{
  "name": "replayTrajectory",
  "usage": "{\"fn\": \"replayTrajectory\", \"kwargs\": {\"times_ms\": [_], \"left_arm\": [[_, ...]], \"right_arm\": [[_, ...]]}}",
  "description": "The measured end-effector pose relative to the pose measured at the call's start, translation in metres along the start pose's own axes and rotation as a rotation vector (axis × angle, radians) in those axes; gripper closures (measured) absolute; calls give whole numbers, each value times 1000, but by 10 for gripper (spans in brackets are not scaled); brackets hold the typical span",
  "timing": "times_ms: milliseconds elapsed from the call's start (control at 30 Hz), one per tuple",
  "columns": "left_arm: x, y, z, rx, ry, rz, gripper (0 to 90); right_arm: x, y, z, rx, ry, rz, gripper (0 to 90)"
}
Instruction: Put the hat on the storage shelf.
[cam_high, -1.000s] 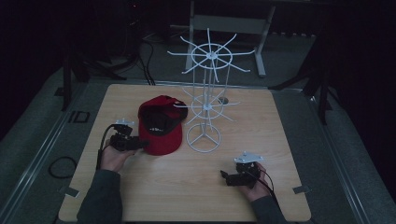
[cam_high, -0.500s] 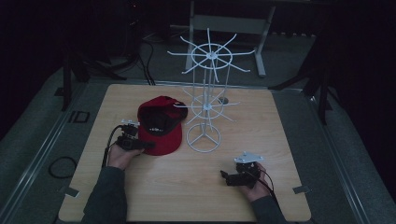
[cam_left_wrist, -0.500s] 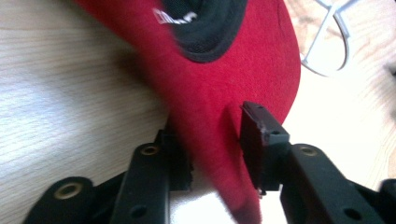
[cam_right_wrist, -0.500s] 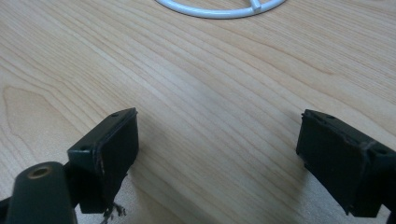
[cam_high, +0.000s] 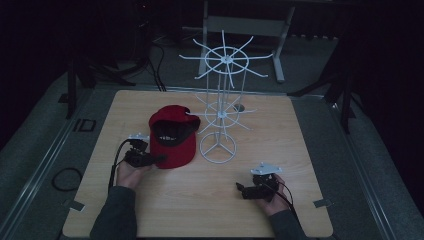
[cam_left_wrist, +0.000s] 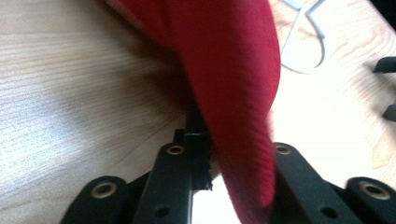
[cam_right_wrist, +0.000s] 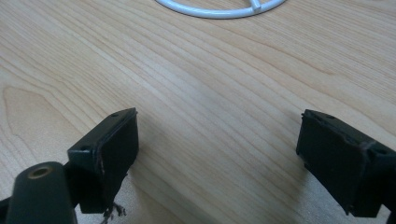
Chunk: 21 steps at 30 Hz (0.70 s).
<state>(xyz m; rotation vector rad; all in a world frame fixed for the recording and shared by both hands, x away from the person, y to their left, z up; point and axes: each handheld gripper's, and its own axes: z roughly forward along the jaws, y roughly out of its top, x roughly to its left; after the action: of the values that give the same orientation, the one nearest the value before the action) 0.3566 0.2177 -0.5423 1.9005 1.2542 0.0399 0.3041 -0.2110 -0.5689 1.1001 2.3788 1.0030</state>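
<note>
A red cap (cam_high: 172, 137) lies on the wooden table (cam_high: 300, 150), left of a white wire rack (cam_high: 220, 100). My left gripper (cam_high: 155, 160) reaches in from the left at the cap's near brim. In the left gripper view the red brim (cam_left_wrist: 233, 93) stands between the two black jaws, and my left gripper (cam_left_wrist: 233, 154) has just been closing and now pinches it. At the front right my right gripper (cam_high: 242, 190) rests in the hand. In the right gripper view my right gripper (cam_right_wrist: 219, 154) is open over bare wood with nothing between its fingers.
The rack's round base ring (cam_right_wrist: 219, 9) lies just ahead of the right gripper, and the ring (cam_left_wrist: 303, 51) also sits beyond the cap. Spokes stick out from the rack at two heights. Cables and metal stands (cam_high: 280, 50) surround the table on the dark floor.
My left gripper has slid right to the cap's brim, and its jaws have closed around it. The right hand has not moved.
</note>
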Motion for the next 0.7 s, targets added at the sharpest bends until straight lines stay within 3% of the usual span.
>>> {"fn": "replayTrajectory", "kwargs": {"times_ms": [133, 167, 300, 567, 700], "left_arm": [[-3, -4, -4, -49, -7, 14, 857], [-8, -9, -5, -84, 14, 53, 859], [-7, -14, -10, -140, 57, 72, 860], [-2, -15, -14, -161, 81, 44, 860], [-3, -15, -18, -168, 103, 51, 859]], "right_arm": [[0, 0, 0, 0, 0, 0, 128], [0, 0, 0, 0, 0, 0, 128], [0, 0, 0, 1, 0, -1, 128], [0, 0, 0, 0, 0, 0, 128], [0, 0, 0, 1, 0, 1, 128]]}}
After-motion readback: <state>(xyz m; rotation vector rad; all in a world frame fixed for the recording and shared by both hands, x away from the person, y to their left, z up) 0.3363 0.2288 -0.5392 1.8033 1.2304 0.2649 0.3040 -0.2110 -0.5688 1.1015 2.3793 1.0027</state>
